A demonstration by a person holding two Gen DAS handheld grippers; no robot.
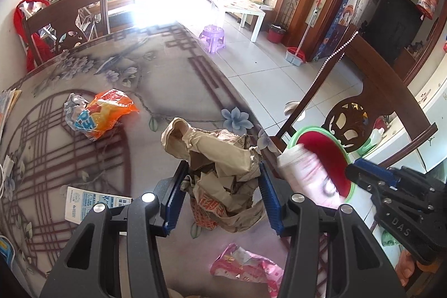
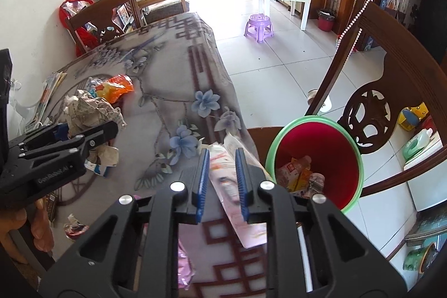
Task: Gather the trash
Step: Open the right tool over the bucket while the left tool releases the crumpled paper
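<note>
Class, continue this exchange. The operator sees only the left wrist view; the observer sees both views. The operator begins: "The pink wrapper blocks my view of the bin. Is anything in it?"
Observer: Yes. The bin already holds several packets at its bottom.
Operator: Is the wrapper over the opening?
Observer: Seemingly not. The right gripper is clamped on the wrapper, which sits left of the rim, by the table edge.
Operator: Who holds my gripper?
Observer: A hand grips the left gripper from below.
</note>
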